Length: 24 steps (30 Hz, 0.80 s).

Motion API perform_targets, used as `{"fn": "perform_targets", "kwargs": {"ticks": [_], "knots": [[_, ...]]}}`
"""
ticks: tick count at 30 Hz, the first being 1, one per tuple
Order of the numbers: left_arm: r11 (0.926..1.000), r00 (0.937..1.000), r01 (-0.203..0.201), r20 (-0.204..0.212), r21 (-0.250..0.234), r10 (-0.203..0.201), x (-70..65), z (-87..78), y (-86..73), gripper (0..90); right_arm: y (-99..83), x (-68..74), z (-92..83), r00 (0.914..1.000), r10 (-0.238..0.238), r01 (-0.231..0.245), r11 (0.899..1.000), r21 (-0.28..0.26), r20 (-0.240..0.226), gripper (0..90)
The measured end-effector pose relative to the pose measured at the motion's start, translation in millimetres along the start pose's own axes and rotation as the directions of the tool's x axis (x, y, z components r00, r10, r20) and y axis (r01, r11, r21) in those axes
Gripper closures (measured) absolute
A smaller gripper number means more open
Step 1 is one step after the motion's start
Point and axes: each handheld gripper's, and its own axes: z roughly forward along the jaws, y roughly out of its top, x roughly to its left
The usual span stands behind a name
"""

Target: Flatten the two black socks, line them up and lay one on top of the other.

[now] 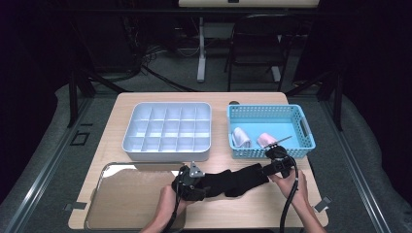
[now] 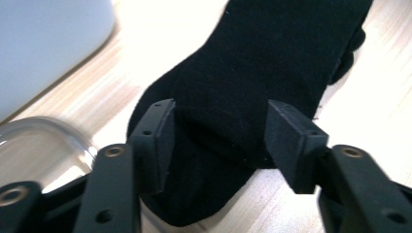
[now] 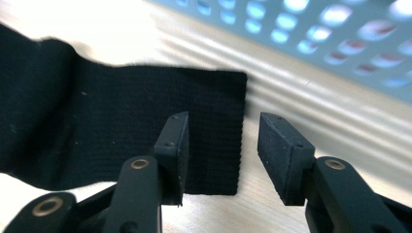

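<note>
A black sock (image 1: 233, 180) lies flat across the front of the wooden table (image 1: 243, 208), toe to the left and cuff to the right. My left gripper (image 1: 206, 187) is low over the toe. In the left gripper view the left gripper (image 2: 219, 131) has its jaws either side of the sock's toe (image 2: 252, 63), with fabric in the gap. My right gripper (image 1: 266, 171) is at the cuff end. In the right gripper view the right gripper (image 3: 222, 145) is open, with the cuff edge (image 3: 97, 126) of the sock between the jaws. One jaw is over fabric and the other over bare wood.
A white compartment tray (image 1: 167, 153) sits behind the sock at centre. A blue basket (image 1: 272, 153) at the right holds two pale rolled socks (image 1: 240, 137). A shiny metal tray (image 1: 126, 199) lies at the front left, beside my left hand.
</note>
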Motion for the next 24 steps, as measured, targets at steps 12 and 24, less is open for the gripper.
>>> {"fn": "perform_targets", "kwargs": {"ticks": [12,24], "knots": [[0.9978,0.9990,-0.028,-0.034,0.060,0.030,-1.3,8.5,-2.7,73.0,0.1,-1.9,12.0,1.0000,-0.008,0.009,0.997,0.079,-0.005,62.8],[0.9997,0.9998,-0.011,-0.017,0.024,0.012,1.8,5.1,-3.3,84.4,-0.4,2.9,9.1,0.9990,-0.044,0.042,0.995,0.089,0.013,82.9]]}}
